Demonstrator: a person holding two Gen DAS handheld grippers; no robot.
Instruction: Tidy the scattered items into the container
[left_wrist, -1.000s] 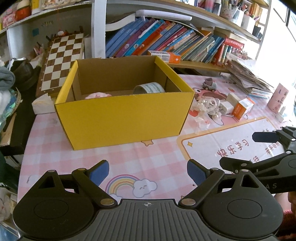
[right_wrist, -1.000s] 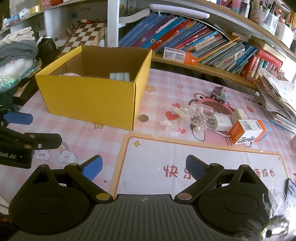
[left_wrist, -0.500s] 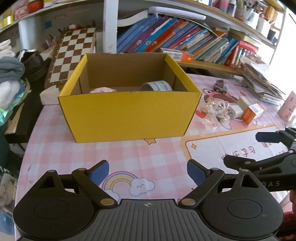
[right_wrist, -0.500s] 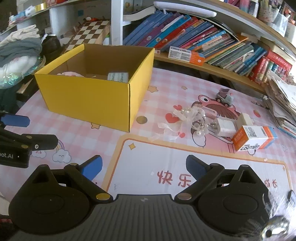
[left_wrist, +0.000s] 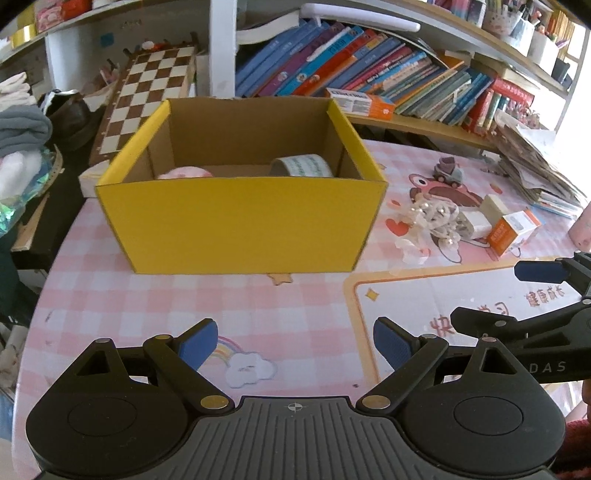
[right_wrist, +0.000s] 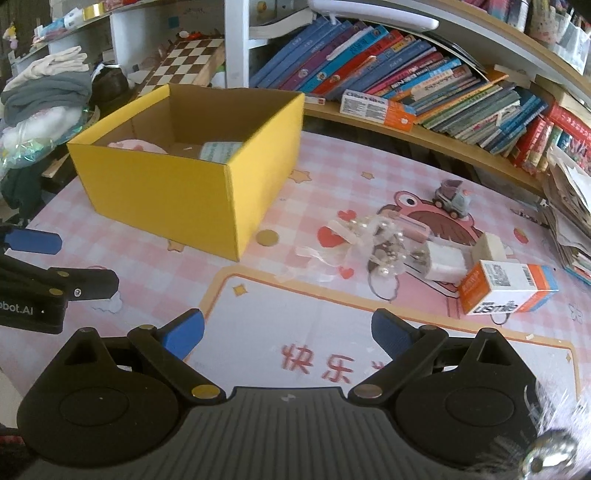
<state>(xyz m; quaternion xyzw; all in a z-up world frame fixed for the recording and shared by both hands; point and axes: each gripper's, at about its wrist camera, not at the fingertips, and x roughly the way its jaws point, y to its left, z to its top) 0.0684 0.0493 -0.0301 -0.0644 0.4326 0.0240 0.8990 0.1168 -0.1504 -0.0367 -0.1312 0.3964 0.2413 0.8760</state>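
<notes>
Pulling back, both the left gripper (left_wrist: 293, 343) and right gripper (right_wrist: 288, 332) are held wide and empty; the orange carton (right_wrist: 508, 286) is left outside the yellow box (left_wrist: 240, 221).

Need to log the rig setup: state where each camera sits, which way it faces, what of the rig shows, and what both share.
Left wrist: on the left gripper, facing the yellow box head-on; its open fingers and the right gripper show.
Right wrist: on the right gripper, facing the orange carton and clutter; the left gripper shows.
Shared: box, carton, bookshelf.
</notes>
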